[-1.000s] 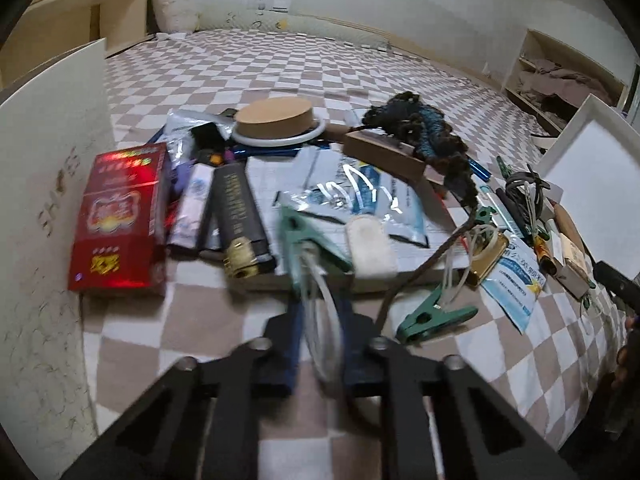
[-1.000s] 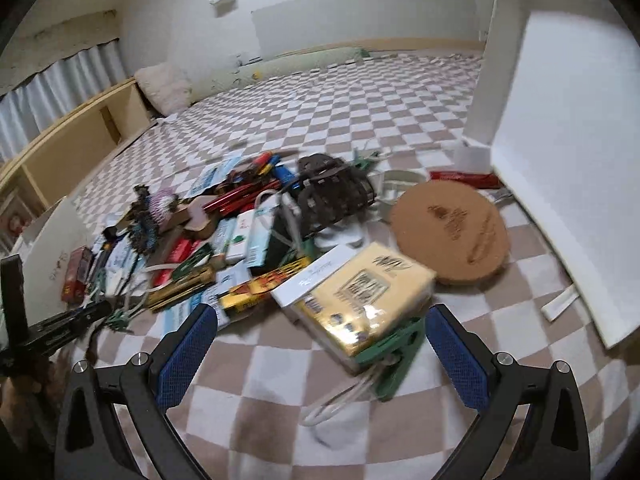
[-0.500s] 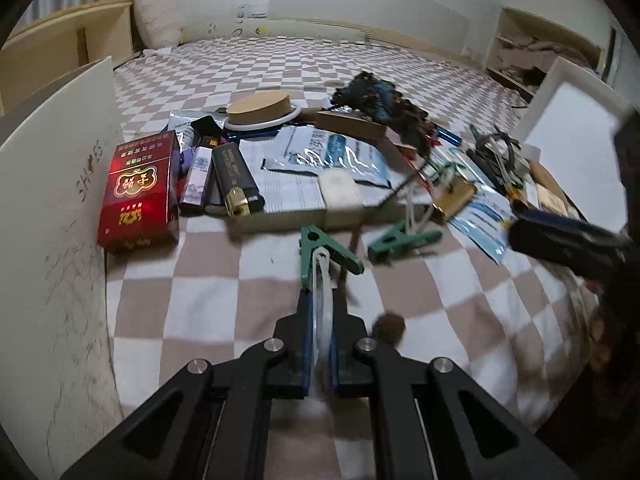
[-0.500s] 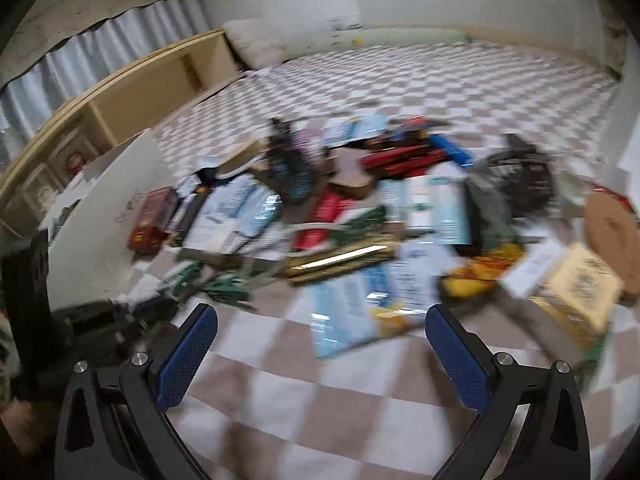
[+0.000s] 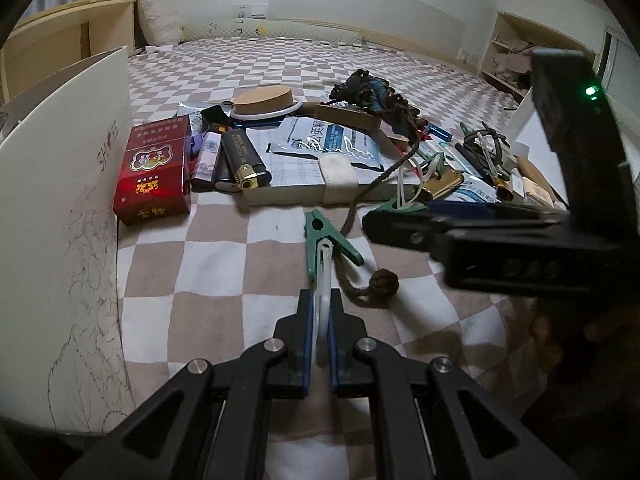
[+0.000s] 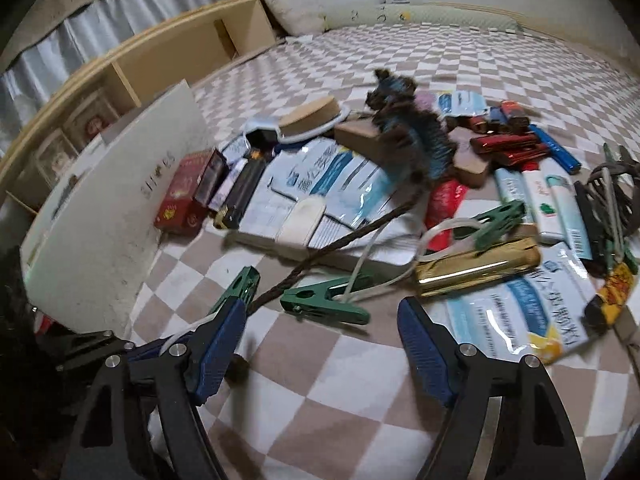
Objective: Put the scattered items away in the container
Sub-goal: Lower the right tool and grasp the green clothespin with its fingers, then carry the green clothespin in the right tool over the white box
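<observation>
My left gripper (image 5: 319, 312) is shut on a green clothes peg with a white loop (image 5: 322, 246), held low over the checkered cover. The same peg (image 6: 236, 286) shows in the right wrist view by my right gripper's left finger. My right gripper (image 6: 322, 344) is open and empty, just before a second green peg (image 6: 324, 300) lying on the cover. It also shows in the left wrist view (image 5: 404, 222). A white box (image 5: 68, 216) stands at the left. Scattered items lie beyond: a red cigarette pack (image 5: 154, 170), a black lighter (image 5: 244, 158), a brown cord (image 5: 374, 280).
A notebook with sachets (image 5: 320, 156) lies mid-pile, with a cork coaster (image 5: 262, 100) and a dark braided bundle (image 5: 372, 94) behind. A gold case (image 6: 476, 266), a third green peg (image 6: 496, 220), tubes and pens lie to the right. A wooden shelf (image 6: 168, 60) runs behind.
My left gripper has pulled back with the green peg, away from the pile. My right gripper has swung left across the items and come down near the second peg, close to the left gripper.
</observation>
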`<action>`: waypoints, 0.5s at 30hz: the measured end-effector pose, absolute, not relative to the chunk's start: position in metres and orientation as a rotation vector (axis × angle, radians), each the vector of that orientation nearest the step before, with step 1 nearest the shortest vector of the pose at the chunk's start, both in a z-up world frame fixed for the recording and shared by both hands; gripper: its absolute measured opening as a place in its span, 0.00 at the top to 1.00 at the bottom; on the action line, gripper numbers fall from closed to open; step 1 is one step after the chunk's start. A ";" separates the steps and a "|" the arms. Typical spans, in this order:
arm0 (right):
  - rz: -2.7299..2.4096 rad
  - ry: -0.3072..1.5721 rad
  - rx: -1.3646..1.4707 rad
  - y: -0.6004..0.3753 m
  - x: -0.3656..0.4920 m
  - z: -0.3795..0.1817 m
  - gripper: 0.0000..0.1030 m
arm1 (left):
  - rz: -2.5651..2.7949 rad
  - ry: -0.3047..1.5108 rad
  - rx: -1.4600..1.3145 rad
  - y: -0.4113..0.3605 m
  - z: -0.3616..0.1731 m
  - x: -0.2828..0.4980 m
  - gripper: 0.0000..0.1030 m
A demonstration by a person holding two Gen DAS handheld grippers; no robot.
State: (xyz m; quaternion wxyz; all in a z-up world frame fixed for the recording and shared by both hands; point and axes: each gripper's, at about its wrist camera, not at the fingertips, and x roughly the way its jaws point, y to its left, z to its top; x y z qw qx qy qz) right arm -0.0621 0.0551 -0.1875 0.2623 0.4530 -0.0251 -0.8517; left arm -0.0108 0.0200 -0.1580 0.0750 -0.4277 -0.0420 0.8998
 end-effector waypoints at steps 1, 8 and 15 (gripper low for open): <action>-2.315 -0.054 1.225 0.053 -0.063 -0.189 0.24 | 2.698 -0.132 -1.283 0.019 -0.158 -0.011 0.93; -2.372 0.005 1.232 0.055 -0.068 -0.196 0.54 | 2.695 -0.160 -1.281 0.018 -0.157 -0.016 0.81; -2.355 0.030 1.222 0.063 -0.055 -0.196 0.54 | 2.694 -0.162 -1.246 0.022 -0.148 -0.021 0.44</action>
